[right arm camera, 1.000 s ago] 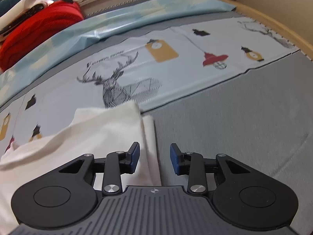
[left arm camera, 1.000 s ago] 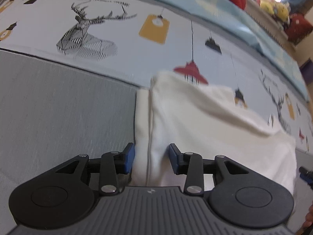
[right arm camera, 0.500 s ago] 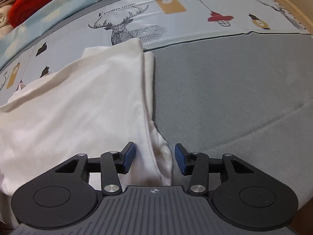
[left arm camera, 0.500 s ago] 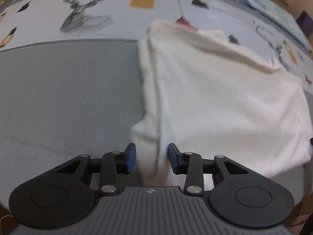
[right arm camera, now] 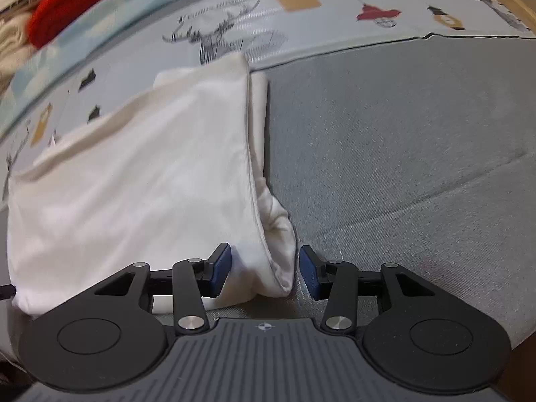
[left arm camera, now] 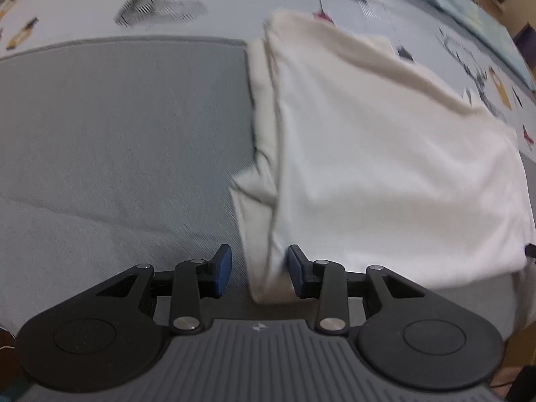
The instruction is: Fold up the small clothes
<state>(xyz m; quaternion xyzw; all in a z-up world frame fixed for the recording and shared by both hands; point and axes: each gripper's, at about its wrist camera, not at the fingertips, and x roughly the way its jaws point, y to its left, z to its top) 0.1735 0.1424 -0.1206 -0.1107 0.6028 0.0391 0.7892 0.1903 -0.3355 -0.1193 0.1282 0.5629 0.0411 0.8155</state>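
Left wrist view: a white garment [left arm camera: 385, 154] is seen spread over the right half of the frame, lying partly on a grey mat [left arm camera: 117, 134] and partly on a patterned sheet [left arm camera: 201, 3] printed with deer and lamps at the top. The garment's folded near corner is set between the blue pads of the left gripper [left arm camera: 258, 271]. The right-hand pad is touching the cloth, while a gap is left at the left-hand pad; the jaws are narrow and closing. Motion blur makes it hard to tell whether the cloth is truly pinched.

In the right wrist view the same garment [right arm camera: 134, 174] fills the left half, with its opposite near corner lying between the pads of the right gripper [right arm camera: 264, 273]. The left-hand pad appears to rest against the fabric, and the right-hand pad stands just clear of it, so the jaws are held moderately apart. A red bundle [right arm camera: 73, 3] is visible at the upper left.
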